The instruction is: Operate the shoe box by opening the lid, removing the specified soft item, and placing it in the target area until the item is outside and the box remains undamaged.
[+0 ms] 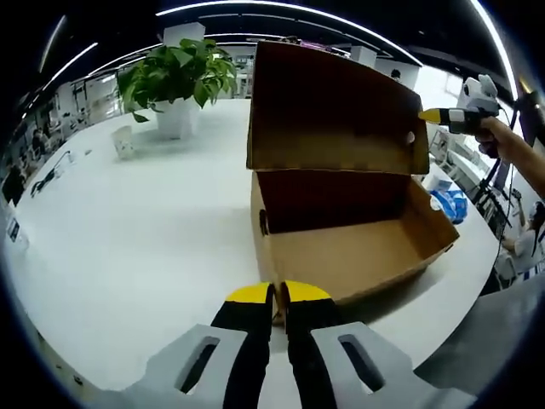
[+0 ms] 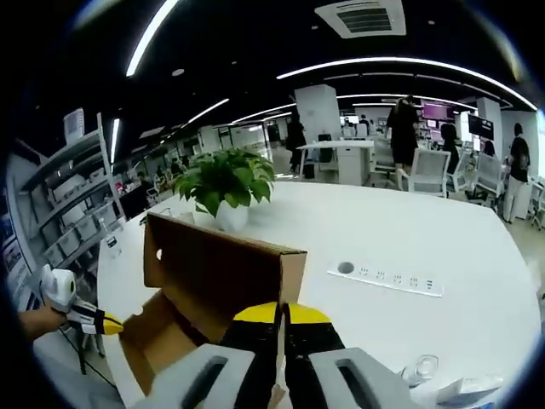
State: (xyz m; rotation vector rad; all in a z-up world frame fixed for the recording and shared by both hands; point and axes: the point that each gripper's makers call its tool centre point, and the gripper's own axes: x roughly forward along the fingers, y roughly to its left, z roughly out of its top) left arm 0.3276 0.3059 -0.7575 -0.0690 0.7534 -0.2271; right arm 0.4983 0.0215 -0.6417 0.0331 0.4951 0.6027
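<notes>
Left gripper point(image 1: 278, 294), at the near edge of the left gripper view: I judge its jaws pinched onto the near wall of the shoe box point(image 1: 358, 256), a sliver of cardboard showing between the yellow tips.

White worktop point(image 1: 128, 239): carries the box towards its right side, well clear of the far end.

Lid point(image 1: 332, 102): swung up and standing roughly upright on the far hinge. My right gripper point(image 2: 281, 313) has its jaws closed on the lid's free edge.

Box interior: what I can see of the floor is bare brown card, and I can make out no soft item from here.

Potted plant point(image 1: 174, 77) and power strip point(image 2: 387, 279): far from the box and apart from it.

Technique: keep the left hold light so the wall does not crease. Ease the lid only as far back as the hinge allows, then free the right jaws to search inside.
</notes>
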